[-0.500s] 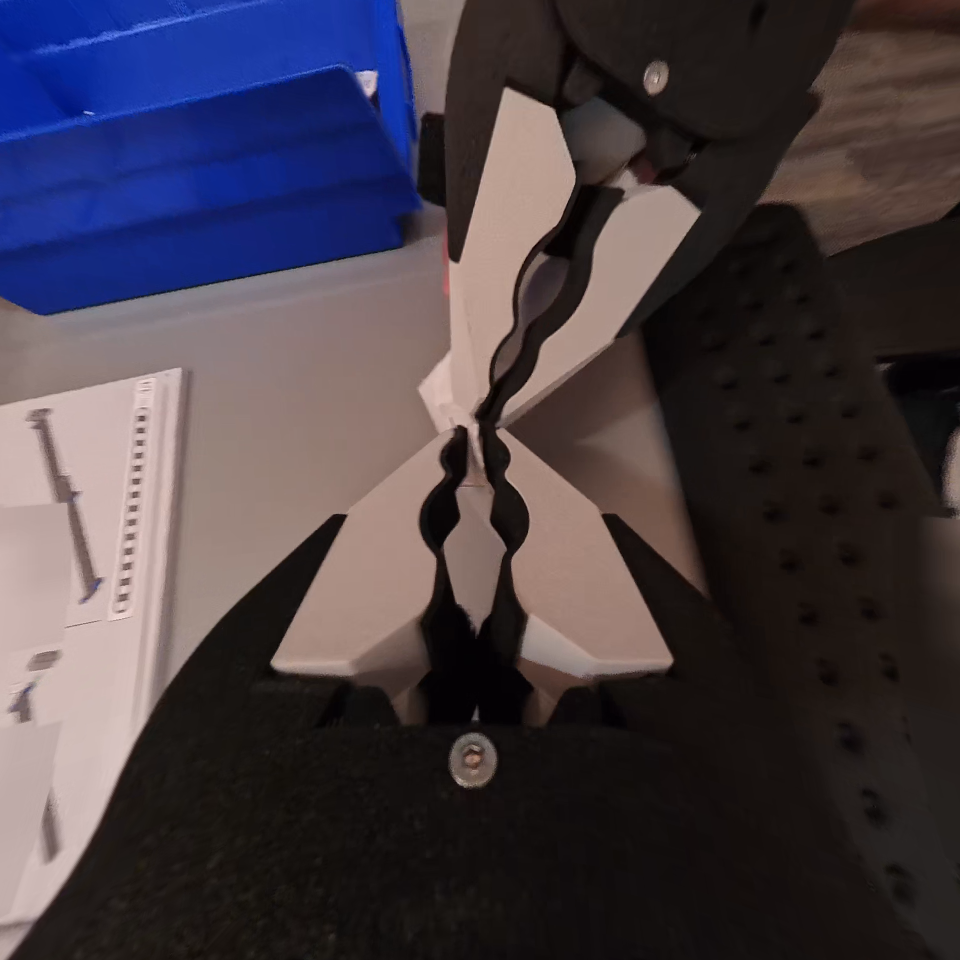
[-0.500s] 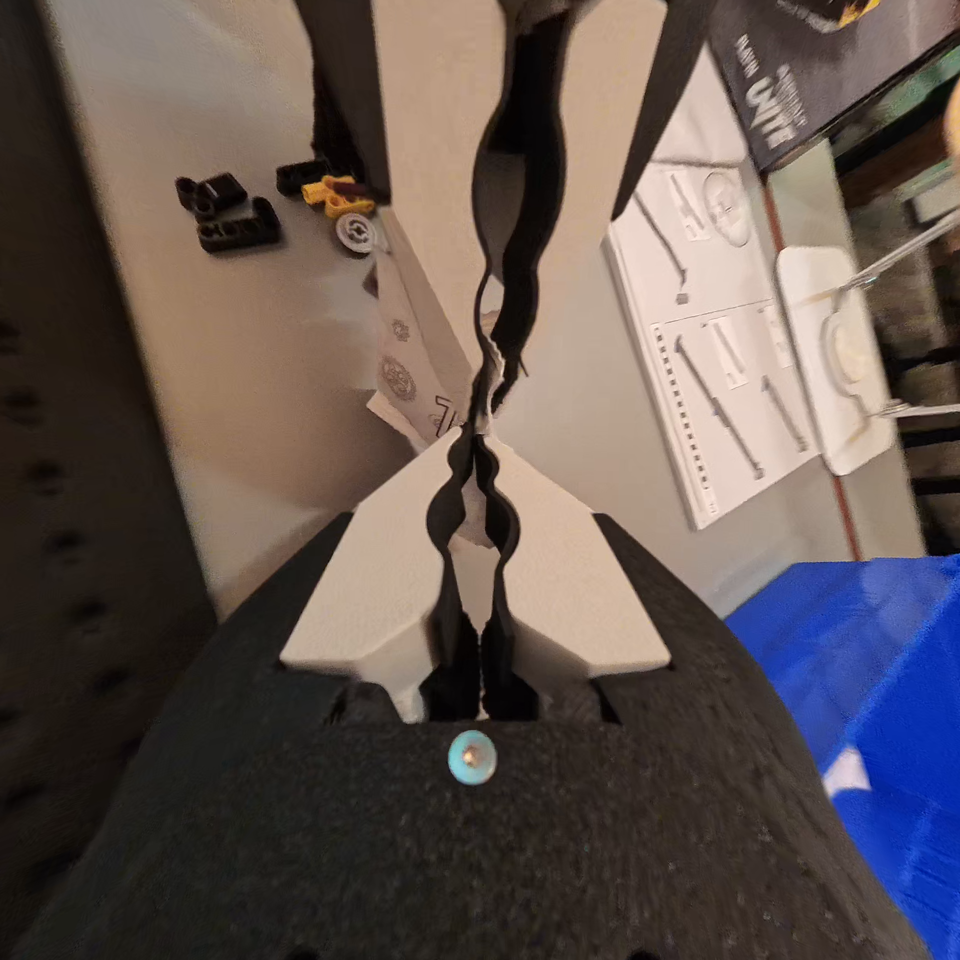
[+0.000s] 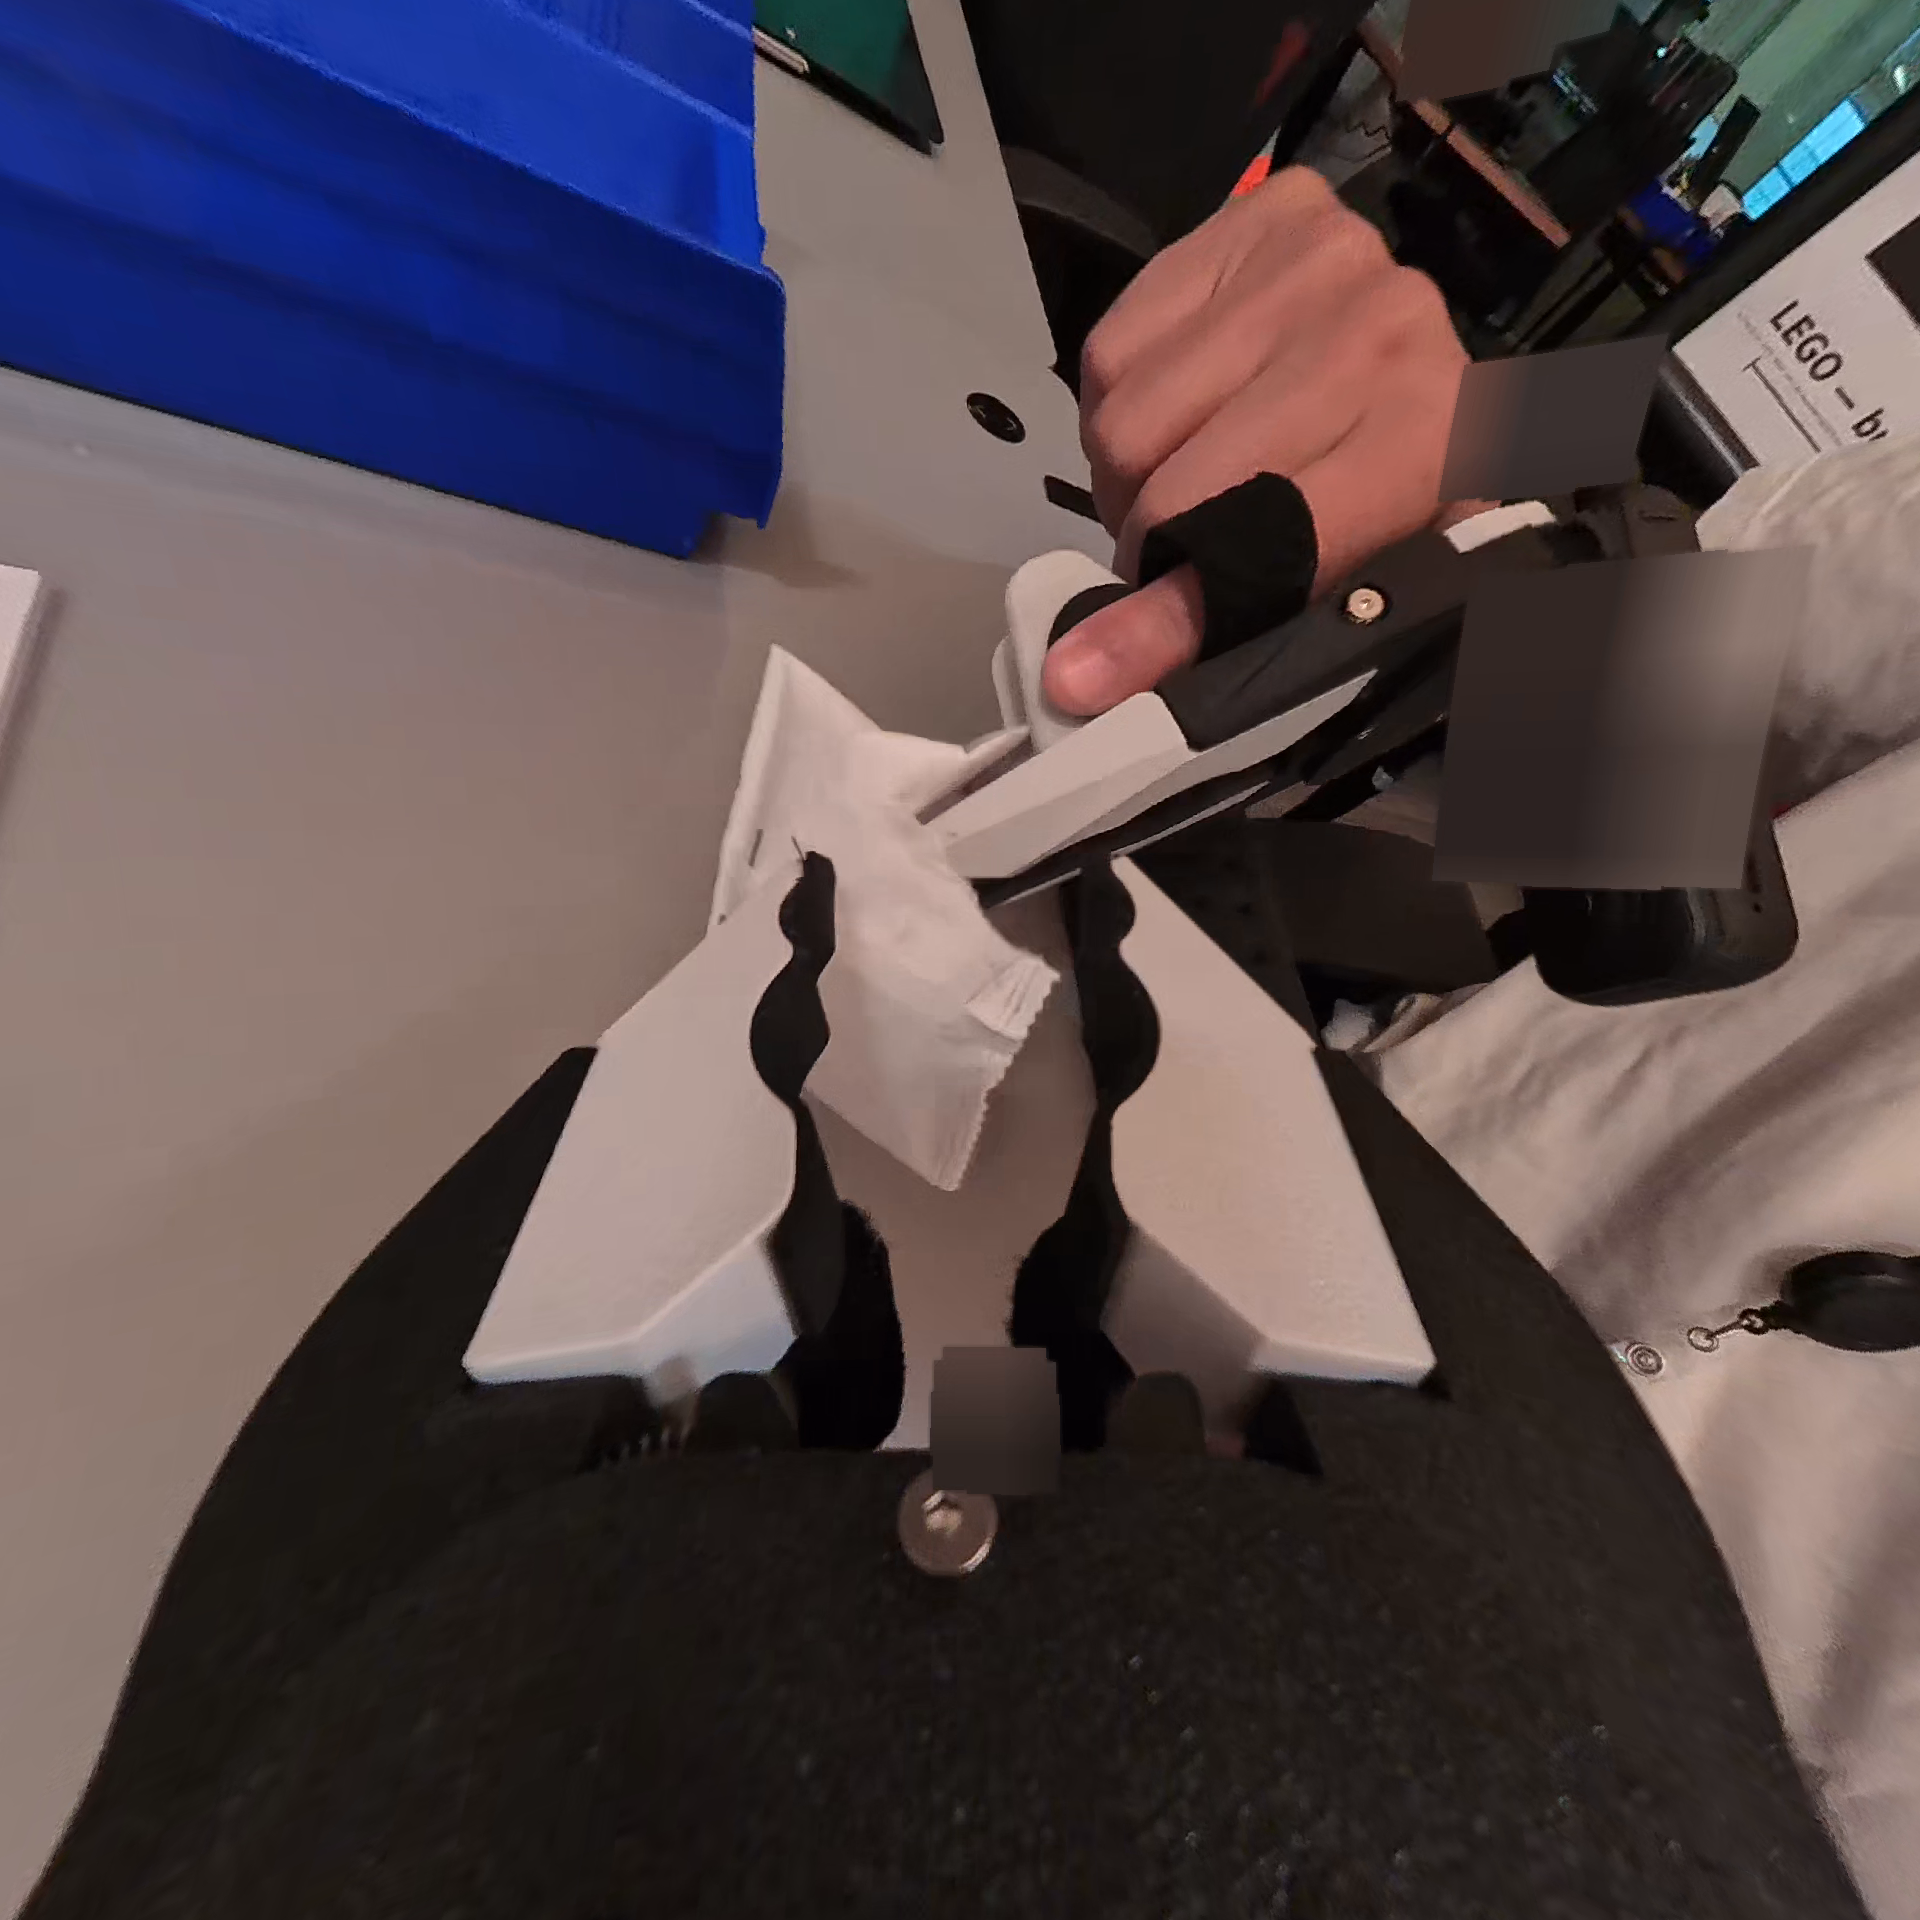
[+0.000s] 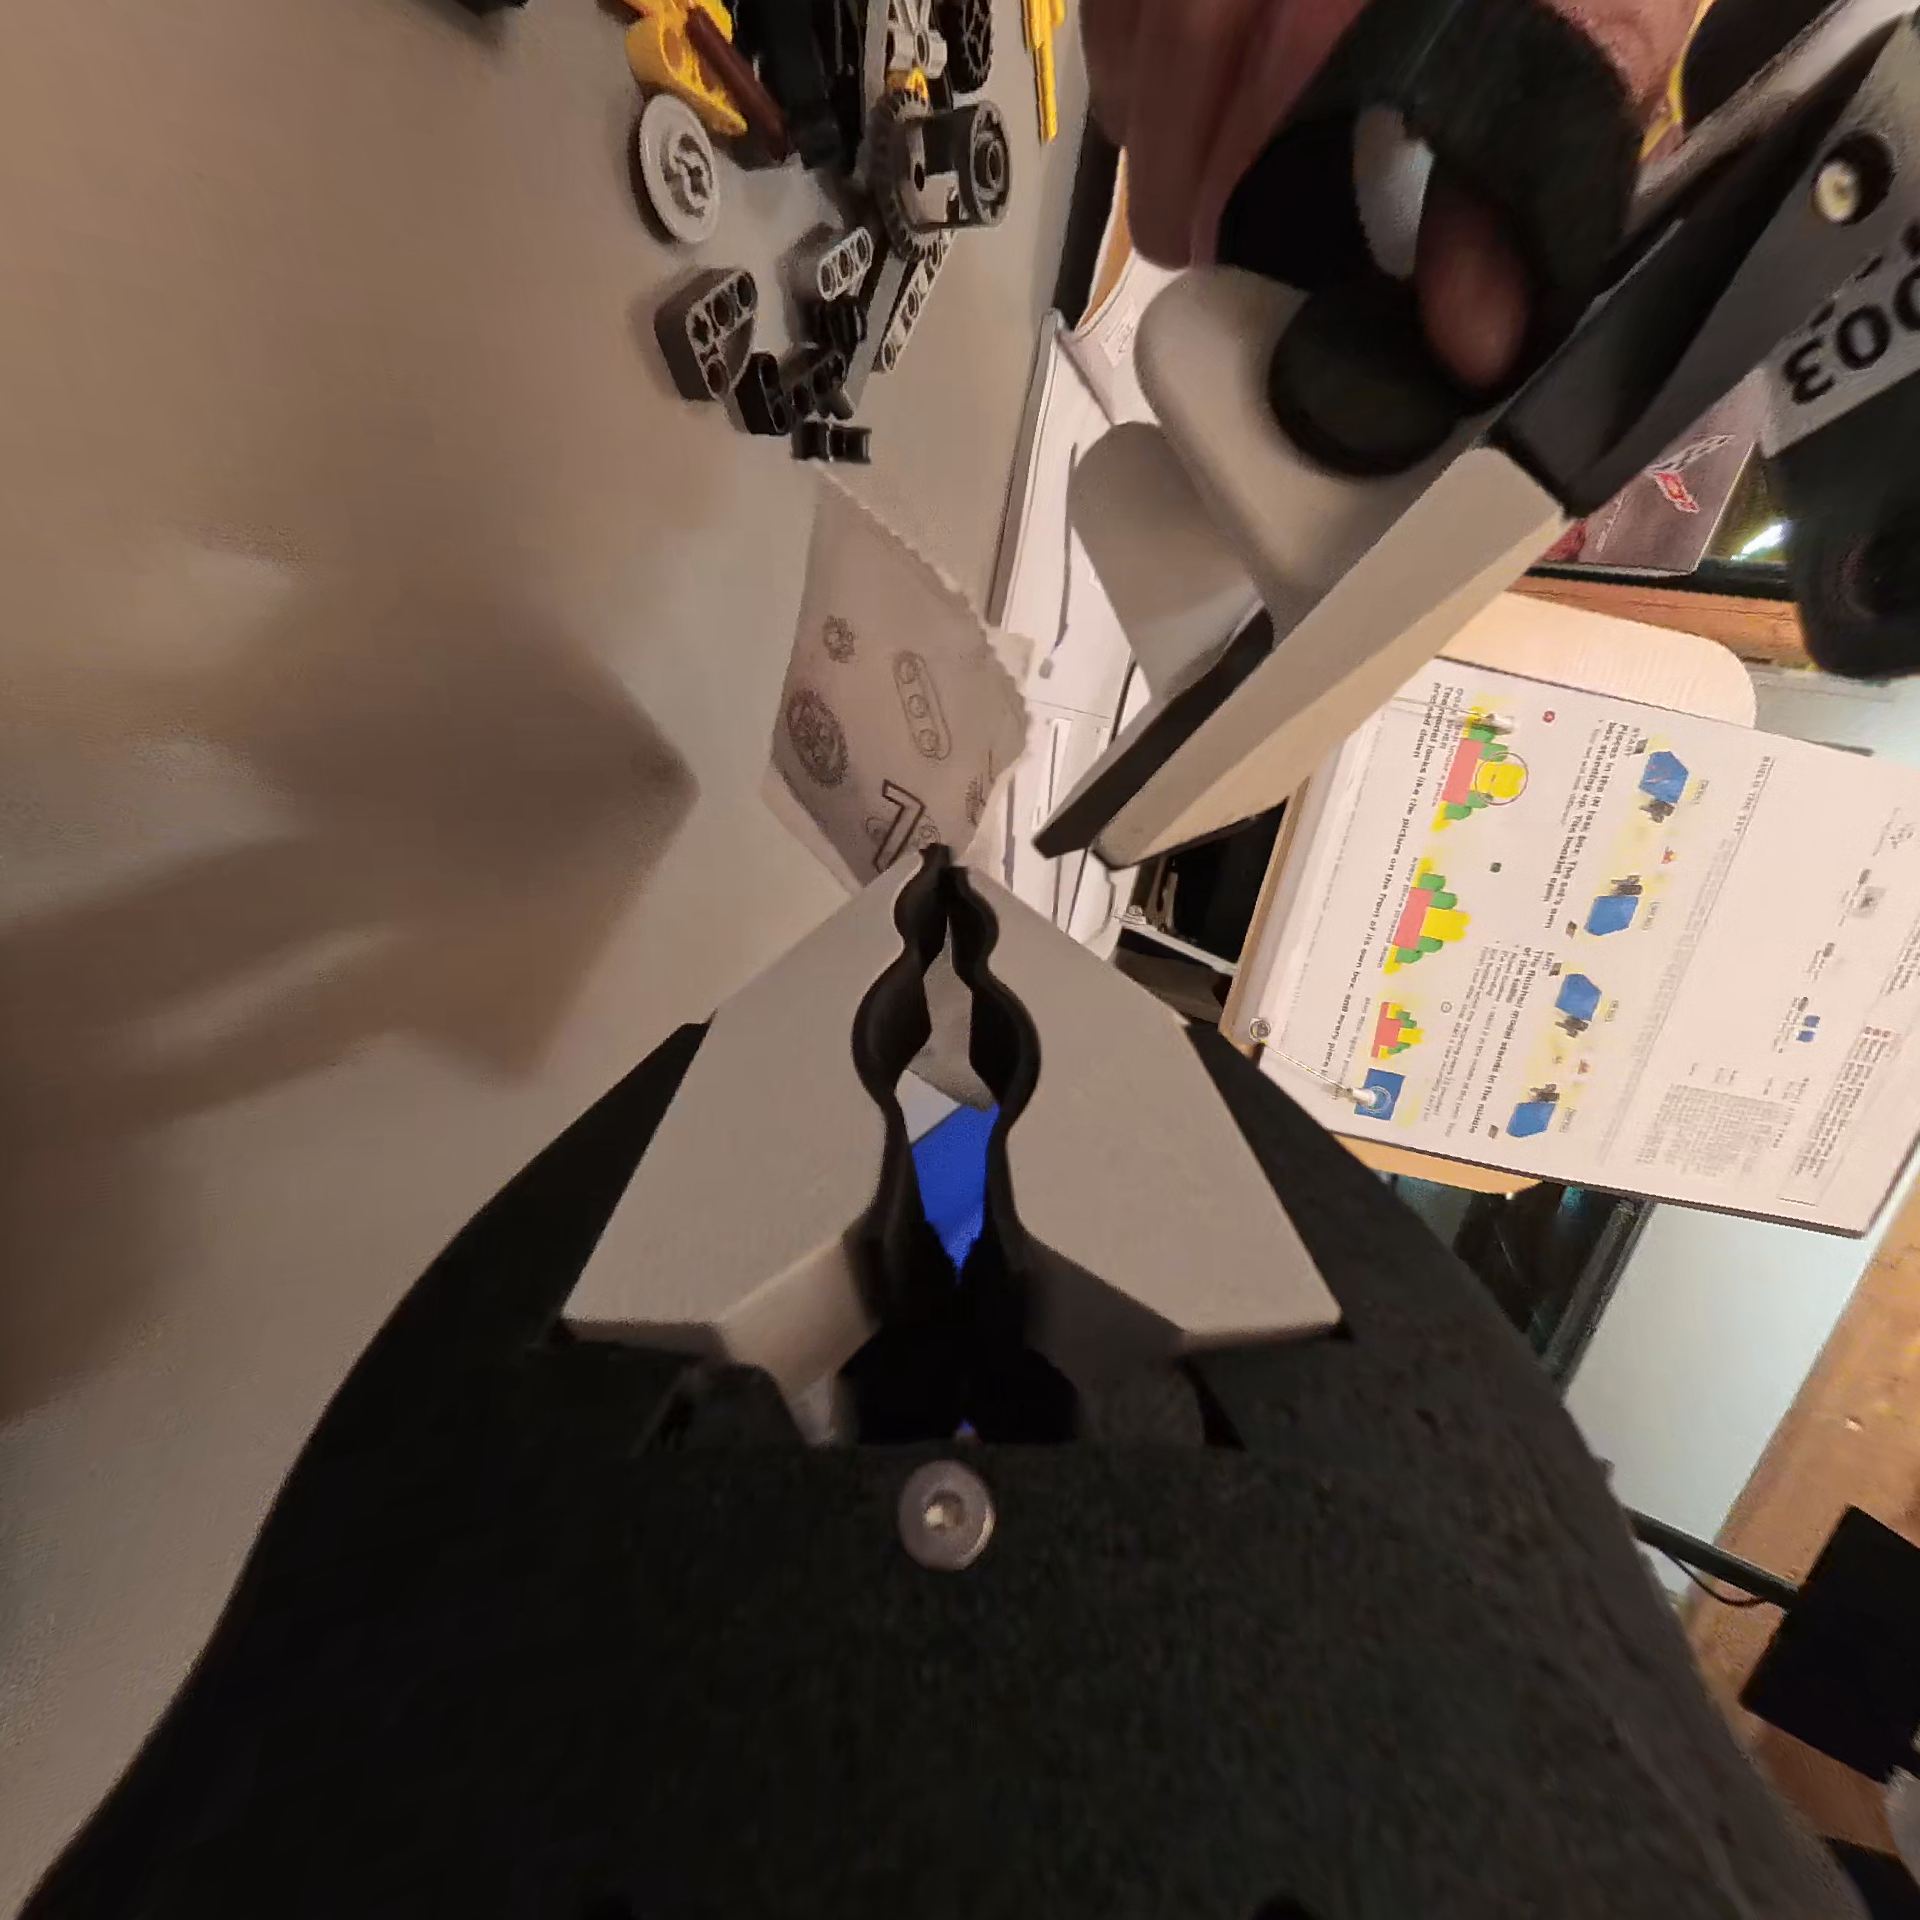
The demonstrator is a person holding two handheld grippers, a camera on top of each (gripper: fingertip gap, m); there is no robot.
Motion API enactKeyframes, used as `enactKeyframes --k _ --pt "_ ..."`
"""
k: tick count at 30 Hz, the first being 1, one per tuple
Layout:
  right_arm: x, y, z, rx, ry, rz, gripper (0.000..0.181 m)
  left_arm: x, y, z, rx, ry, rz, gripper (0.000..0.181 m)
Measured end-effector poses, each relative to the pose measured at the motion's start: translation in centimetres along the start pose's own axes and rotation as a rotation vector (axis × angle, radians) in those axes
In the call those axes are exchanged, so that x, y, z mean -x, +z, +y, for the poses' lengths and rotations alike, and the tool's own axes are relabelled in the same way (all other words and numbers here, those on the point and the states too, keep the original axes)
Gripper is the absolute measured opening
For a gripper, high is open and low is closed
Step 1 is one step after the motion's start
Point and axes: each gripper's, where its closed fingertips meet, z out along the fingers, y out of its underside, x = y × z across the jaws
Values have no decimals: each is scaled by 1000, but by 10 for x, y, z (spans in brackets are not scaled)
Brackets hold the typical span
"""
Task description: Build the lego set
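Grey tabletop [image 3: 312, 779] lies under my white paper parts bag [image 3: 894, 997]. My right gripper [image 4: 940, 868] pinches the bag's corner; my left gripper [image 3: 951, 883] is spread wide, nearest its serrated edge, the bag's length running away between its fingers.

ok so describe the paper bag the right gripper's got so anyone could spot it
Start at the grey table and its pile of loose lego pieces. Just below the pile, the right gripper pinches a white paper bag. It alone is flat paper, with a zigzag edge and grey outline drawings of parts.
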Motion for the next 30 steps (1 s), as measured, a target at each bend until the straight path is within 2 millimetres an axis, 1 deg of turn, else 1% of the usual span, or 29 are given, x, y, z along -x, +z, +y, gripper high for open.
enactKeyframes --k 1,5,7,9,12,14,15,16,17,18,19,20,22,23,24,25,26,28,30 --pt "1 1 0 11 -8 -1 0 2 3 2 13 2 -16 45" --pt "3 1 -3 15 -32 13 0 14 8 11 64 28 -104 27" --pt "1 2 -3 23 -33 26 0 10 9 11 65 39 -83 15" --pt "1 2 -1 32 -22 22 0 9 10 15 104 67 -95 10" --pt "6 3 -2 30 -30 6 0 13 11 19 161 149 -192 2" --pt "9 4 -4 26 -21 -3 0 21 9 19 181 190 -274 0" --pt "11 4 -4 26 -8 -14 0 30 5 17 180 215 -355 0" --pt "15 2 -8 6 16 -49 0 48 -5 13 177 258 -494 0" --pt "19 -1 -13 -18 57 -82 0 57 -13 11 174 283 -560 0" --pt "20 -2 -15 -22 87 -97 0 51 -12 10 147 269 -499 0" --pt "20 -1 -12 -3 81 -92 0 41 -10 7 105 247 -424 0" --pt "18 -1 -8 17 55 -72 0 35 -10 4 78 244 -385 0" --pt "19 0 -8 11 38 -62 0 22 -5 6 85 193 -281 0" --pt "19 1 -8 20 23 -58 0 16 -2 7 87 151 -226 4" --pt "18 2 -6 36 -7 -41 0 12 1 6 89 125 -196 10" --pt "18 3 -5 48 -30 -36 0 8 5 9 107 103 -164 29" --pt "18 4 -5 53 -40 -35 0 6 8 15 146 86 -145 33" --pt "17 6 -5 60 -49 -31 0 12 13 23 207 112 -195 32" --pt "17 7 -2 76 -56 -20 0 15 14 24 217 127 -222 27"
